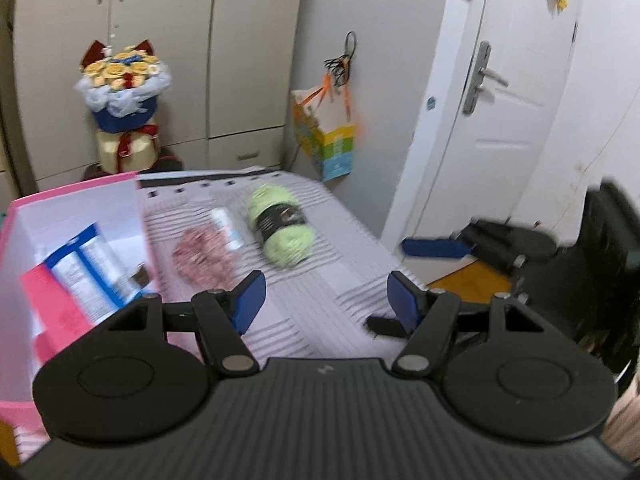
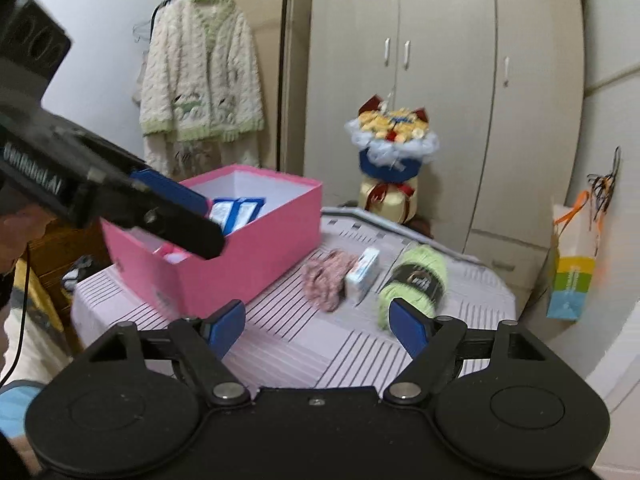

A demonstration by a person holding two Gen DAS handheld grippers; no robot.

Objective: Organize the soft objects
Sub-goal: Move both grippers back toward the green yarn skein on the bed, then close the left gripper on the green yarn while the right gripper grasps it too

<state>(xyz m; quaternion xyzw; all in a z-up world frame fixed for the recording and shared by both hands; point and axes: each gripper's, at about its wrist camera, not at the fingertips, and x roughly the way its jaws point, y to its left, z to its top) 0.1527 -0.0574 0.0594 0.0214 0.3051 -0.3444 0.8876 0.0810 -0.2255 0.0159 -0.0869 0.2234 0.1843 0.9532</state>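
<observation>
Both tools stand wide with nothing between their blue pads. The left tool [image 1: 324, 300] hangs over the striped worktop [image 1: 320, 320], beside the open pink box [image 2: 256, 256], which holds blue-and-white packets [image 2: 236, 212]. The right tool [image 2: 318, 326] hovers above the worktop's near part. Past the box, three things lie in a row on the cloth: a pink patterned scrunchie [image 2: 326, 276], a small white pack [image 2: 364, 270] just beside it, and a green yarn skein [image 2: 416, 280].

A flower bouquet [image 2: 394, 140] stands at twelve o'clock before beige wardrobe doors [image 2: 440, 60]. A knitted cardigan [image 2: 202, 68] hangs at ten o'clock. A colourful paper bag [image 2: 572, 276] hangs at three o'clock.
</observation>
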